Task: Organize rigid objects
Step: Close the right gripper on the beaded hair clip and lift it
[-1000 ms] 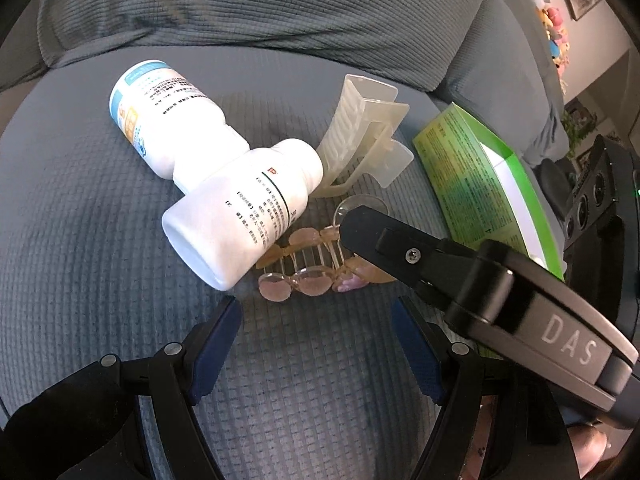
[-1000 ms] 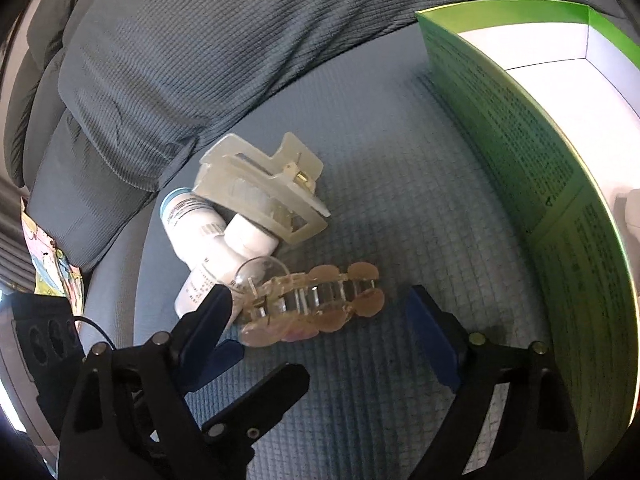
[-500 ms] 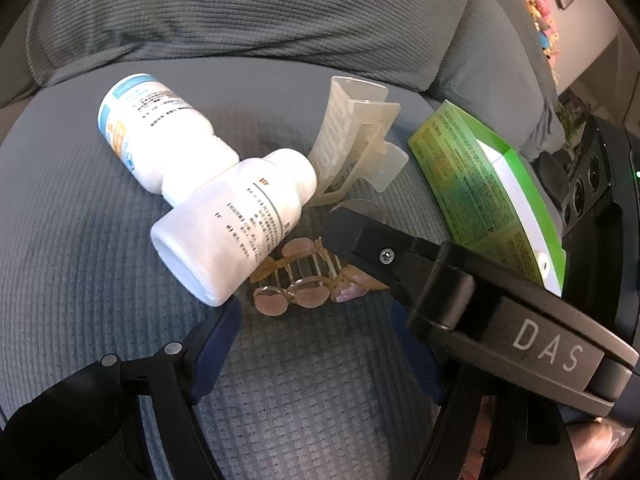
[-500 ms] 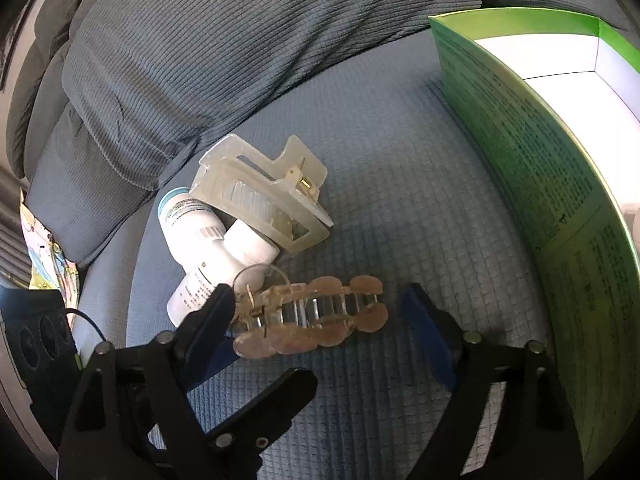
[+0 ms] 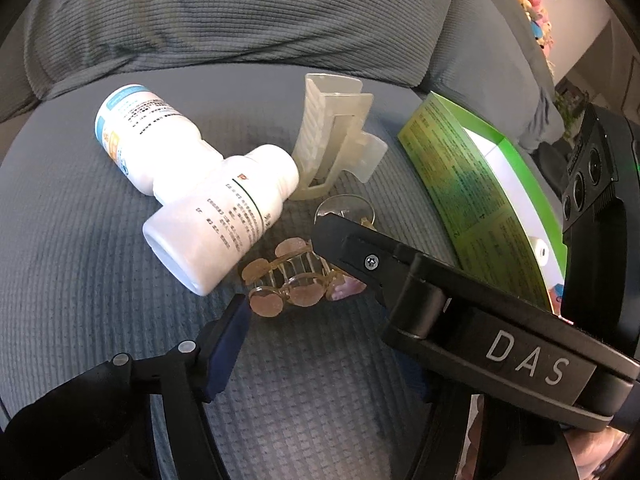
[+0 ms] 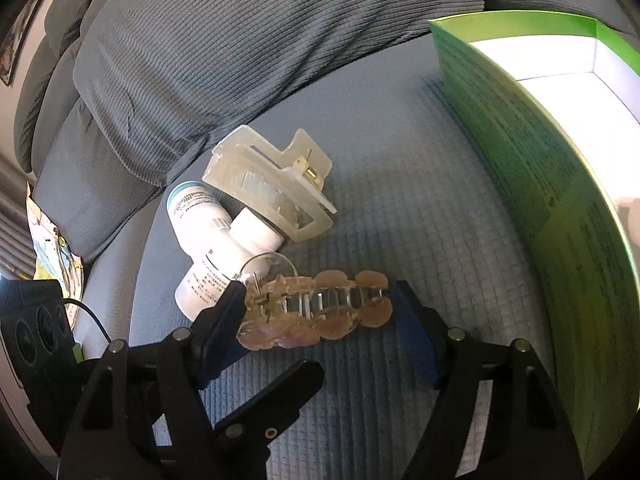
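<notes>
Jaws of the right gripper (image 6: 318,312) are seen closing about the amber hair clip (image 6: 316,312), which lies lengthwise between the two blue pads on the grey sofa cushion (image 6: 400,184); the left-hand pad (image 6: 224,320) is shown at the clip's spring end and the right-hand pad (image 6: 412,336) just beside its far end, though firm pressure cannot be confirmed. Jaws of the left gripper (image 5: 320,344) are likewise closing, with only bare cushion between them; one pad (image 5: 226,344) is visible, its tip just short of the clip, while the other is hidden behind the right gripper's black finger.

All remaining positions are given relative to the amber hair clip, as seen from the left wrist. To its left, two white bottles are shown lying on their sides: the blue-labelled bottle (image 5: 148,140) is set farther away, and the plain white bottle (image 5: 224,224) rests across it, its base just beside the clip. Beyond the clip, the cream claw clip (image 5: 332,136) is found, touching the cap of the plain white bottle. To the right, near but apart, the open green box (image 5: 472,200) is placed on the cushion.
</notes>
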A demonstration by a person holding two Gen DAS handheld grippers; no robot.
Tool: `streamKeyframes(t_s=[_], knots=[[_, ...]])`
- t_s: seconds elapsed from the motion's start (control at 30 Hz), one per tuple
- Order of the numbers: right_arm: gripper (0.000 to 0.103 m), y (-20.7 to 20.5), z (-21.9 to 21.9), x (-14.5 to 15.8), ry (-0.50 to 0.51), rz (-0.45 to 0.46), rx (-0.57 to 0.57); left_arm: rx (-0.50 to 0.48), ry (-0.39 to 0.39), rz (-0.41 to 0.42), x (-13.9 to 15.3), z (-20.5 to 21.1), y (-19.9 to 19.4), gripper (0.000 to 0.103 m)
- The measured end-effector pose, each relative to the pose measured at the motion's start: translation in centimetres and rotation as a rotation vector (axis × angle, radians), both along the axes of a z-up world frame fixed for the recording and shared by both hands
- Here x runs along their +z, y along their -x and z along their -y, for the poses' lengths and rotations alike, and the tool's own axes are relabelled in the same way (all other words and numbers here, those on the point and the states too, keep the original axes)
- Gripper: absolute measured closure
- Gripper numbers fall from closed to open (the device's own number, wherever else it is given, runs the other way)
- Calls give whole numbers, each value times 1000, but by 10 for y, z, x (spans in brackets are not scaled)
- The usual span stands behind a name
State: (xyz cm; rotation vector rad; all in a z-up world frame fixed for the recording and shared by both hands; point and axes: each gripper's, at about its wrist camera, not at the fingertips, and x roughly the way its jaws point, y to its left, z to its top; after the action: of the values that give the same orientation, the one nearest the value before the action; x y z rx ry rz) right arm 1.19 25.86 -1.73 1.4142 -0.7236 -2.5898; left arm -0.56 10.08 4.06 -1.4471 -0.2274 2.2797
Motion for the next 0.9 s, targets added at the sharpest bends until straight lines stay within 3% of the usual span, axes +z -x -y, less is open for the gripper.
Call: streamKeyframes(t_s=[0.9], knots=[[29, -62, -13, 60, -18, -237, -81, -46, -15, -271, 61, -24, -45, 35]])
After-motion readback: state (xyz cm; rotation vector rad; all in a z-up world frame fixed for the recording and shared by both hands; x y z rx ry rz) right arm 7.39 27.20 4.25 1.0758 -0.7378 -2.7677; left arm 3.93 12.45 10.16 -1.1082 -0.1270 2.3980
